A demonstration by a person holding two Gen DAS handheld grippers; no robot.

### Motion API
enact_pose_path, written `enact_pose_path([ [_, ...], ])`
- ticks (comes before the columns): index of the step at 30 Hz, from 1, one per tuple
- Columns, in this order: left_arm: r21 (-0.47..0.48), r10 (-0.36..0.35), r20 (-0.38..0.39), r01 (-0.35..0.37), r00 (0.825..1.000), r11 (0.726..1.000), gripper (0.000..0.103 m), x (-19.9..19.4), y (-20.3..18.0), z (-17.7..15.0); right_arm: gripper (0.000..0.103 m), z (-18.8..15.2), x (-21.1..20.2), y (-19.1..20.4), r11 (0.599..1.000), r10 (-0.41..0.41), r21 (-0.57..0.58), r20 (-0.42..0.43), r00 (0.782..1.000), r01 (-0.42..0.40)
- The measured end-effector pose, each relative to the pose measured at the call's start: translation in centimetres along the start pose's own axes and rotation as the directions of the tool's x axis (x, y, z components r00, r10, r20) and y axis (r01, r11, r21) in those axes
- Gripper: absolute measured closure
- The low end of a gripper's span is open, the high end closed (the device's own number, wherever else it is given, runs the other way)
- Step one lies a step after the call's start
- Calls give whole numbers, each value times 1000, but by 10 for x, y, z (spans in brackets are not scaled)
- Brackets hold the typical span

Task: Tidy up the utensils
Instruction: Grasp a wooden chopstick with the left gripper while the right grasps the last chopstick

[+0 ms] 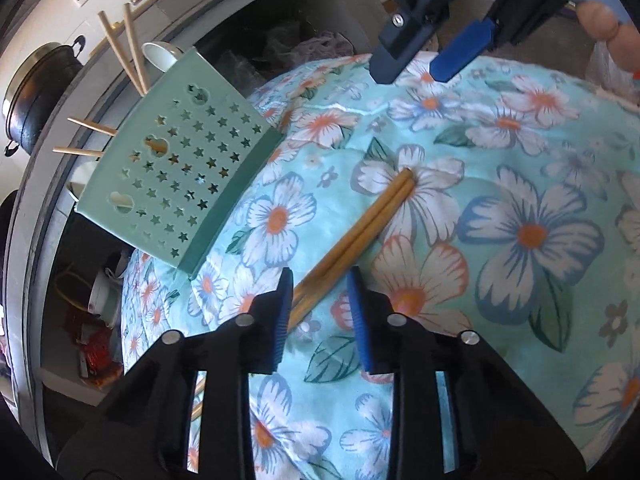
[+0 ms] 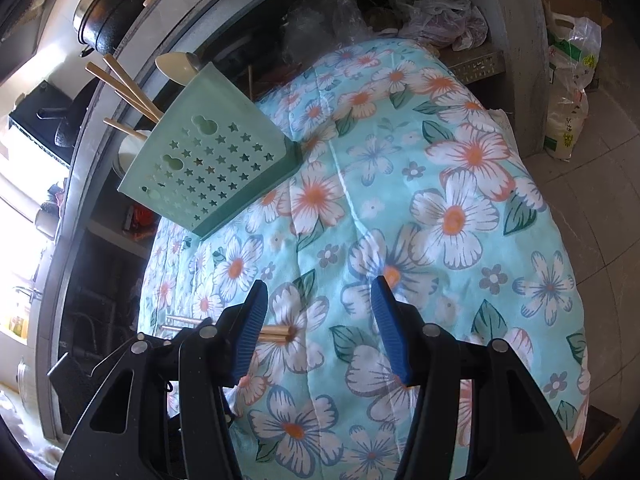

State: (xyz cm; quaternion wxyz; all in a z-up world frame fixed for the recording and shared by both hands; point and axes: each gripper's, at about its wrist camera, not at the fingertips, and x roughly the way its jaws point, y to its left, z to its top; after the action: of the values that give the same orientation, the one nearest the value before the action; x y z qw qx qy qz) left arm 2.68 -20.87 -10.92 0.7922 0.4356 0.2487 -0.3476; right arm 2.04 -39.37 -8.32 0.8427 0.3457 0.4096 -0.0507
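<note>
A pair of wooden chopsticks (image 1: pixel 360 232) lies side by side on the floral cloth (image 1: pixel 500 184). My left gripper (image 1: pixel 320 280) is open, its fingers on either side of the near end of the chopsticks, not closed on them. A green perforated utensil holder (image 1: pixel 176 160) stands at the cloth's far left, with several chopsticks (image 1: pixel 128 48) and a pale spoon (image 2: pixel 176 65) sticking out. My right gripper (image 2: pixel 320 292) is open and empty above the cloth; it also shows at the top of the left wrist view (image 1: pixel 416 64). The chopstick ends (image 2: pixel 276 334) show beside its left finger.
A black pot (image 1: pixel 36 92) sits on the counter behind the holder. Dark shelves with clutter (image 1: pixel 96 336) lie left of the cloth. Plastic bags (image 2: pixel 568 80) stand on the tiled floor at right. The cloth (image 2: pixel 440 208) covers a rounded surface that drops off at its edges.
</note>
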Motion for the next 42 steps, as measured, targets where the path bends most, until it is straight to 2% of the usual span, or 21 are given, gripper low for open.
enact_pose_path([
  [11,28,1,-5,0,1000,1000,85,3,-3,5,50,-1,1,2,1000,9,-2,-8,1000,-10],
  [25,-17,-88,-26,87,996,996,86,-13,-2,11,50,-1,-1,-2,1000,19,14,-7,1000,-19],
  [33,-53,-152,-50,149,987,987,86,-19,-5,10,50,-2,0,-1,1000,21,17,-11,1000,-21],
  [42,-62,-160,-63,157,985,986,84,-16,-6,8,50,-2,-1,-4,1000,20,24,-10,1000,-20],
])
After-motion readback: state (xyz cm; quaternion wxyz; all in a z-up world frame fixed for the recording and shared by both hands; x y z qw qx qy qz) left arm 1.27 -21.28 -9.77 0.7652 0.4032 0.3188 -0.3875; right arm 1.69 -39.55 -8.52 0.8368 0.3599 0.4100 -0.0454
